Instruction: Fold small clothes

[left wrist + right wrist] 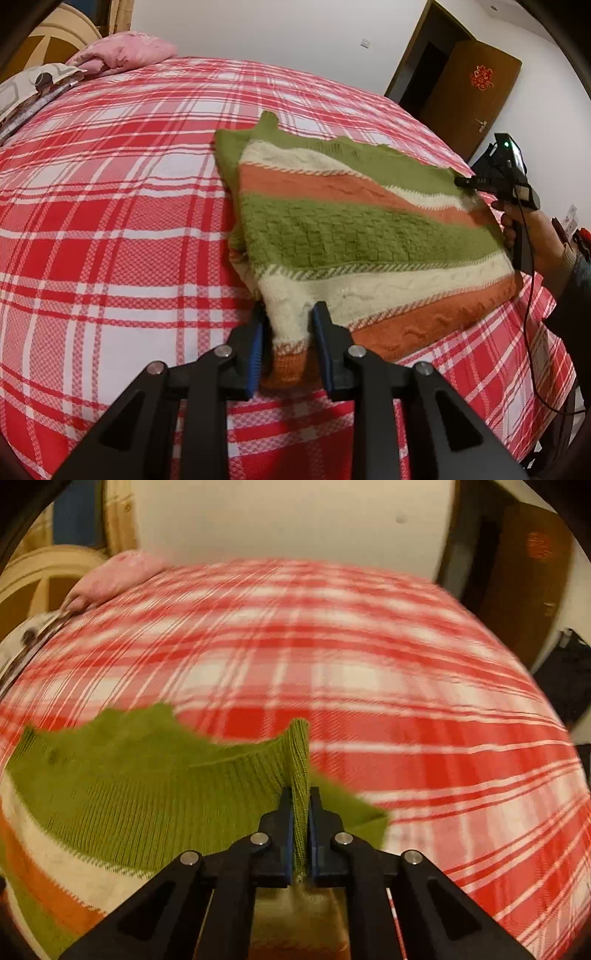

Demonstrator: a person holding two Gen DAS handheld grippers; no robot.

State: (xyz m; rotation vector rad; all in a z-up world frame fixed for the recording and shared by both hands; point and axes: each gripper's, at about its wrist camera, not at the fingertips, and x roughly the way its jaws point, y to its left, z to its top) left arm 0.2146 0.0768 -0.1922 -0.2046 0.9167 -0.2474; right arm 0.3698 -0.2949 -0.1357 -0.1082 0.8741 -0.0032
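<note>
A small knitted sweater point(354, 236) with green, cream and orange stripes lies folded on the red plaid bed. My left gripper point(290, 321) has its jaws around the sweater's near cream and orange corner, with a gap still between the pads. My right gripper point(300, 808) is shut on the sweater's green ribbed hem point(299, 760), which stands pinched upright between the pads. The right gripper also shows in the left wrist view point(461, 181) at the sweater's far right corner. The right wrist view is blurred by motion.
The bed point(110, 221) has a red and white plaid cover. A pink pillow point(122, 50) and a patterned pillow point(26, 88) lie at the headboard end. A brown door point(469, 96) stands beyond the bed. The bed's edge runs close at the right point(535, 369).
</note>
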